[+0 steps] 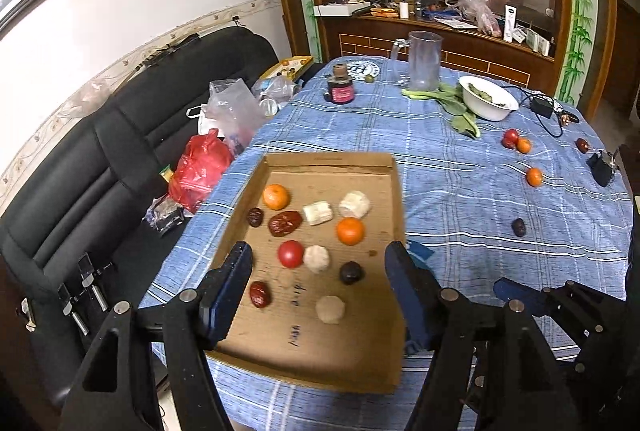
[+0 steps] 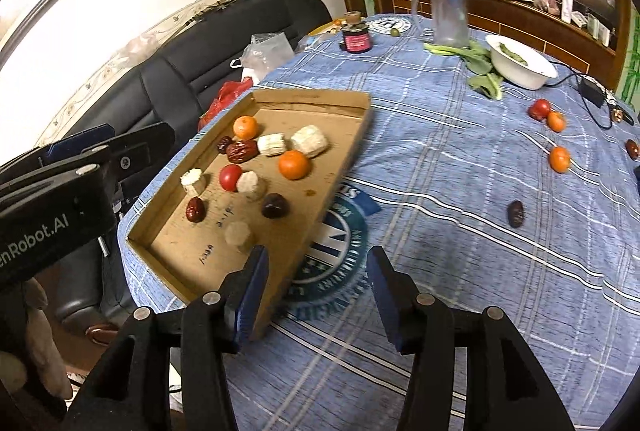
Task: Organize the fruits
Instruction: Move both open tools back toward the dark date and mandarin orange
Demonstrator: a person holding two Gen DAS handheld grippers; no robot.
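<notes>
Cardboard shallow tray [image 1: 320, 161] holds most fruit; both tools, left tool [image 1: 318, 271] and right tool [image 2: 316, 283], are open and empty. Loose orange tangerine [image 2: 559, 159] on the tabletop looks soft-skinned, so pinch its middle gently.

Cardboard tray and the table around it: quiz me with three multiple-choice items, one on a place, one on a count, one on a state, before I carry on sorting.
1. Where does the clear pitcher stand?
A. inside the cardboard tray
B. at the table's far end, near the white bowl
C. on the black sofa

2. How many orange citrus fruits lie in the tray?
A. two
B. four
C. none

3. What is the left gripper holding?
A. a red tomato
B. the tray's rim
C. nothing; it is open

Answers:
1 B, the pitcher stands on the cloth beside the greens and bowl.
2 A, one orange fruit near the far-left corner, another orange fruit mid-tray.
3 C, its fingers stand apart above the tray, pressing on nothing.
</notes>
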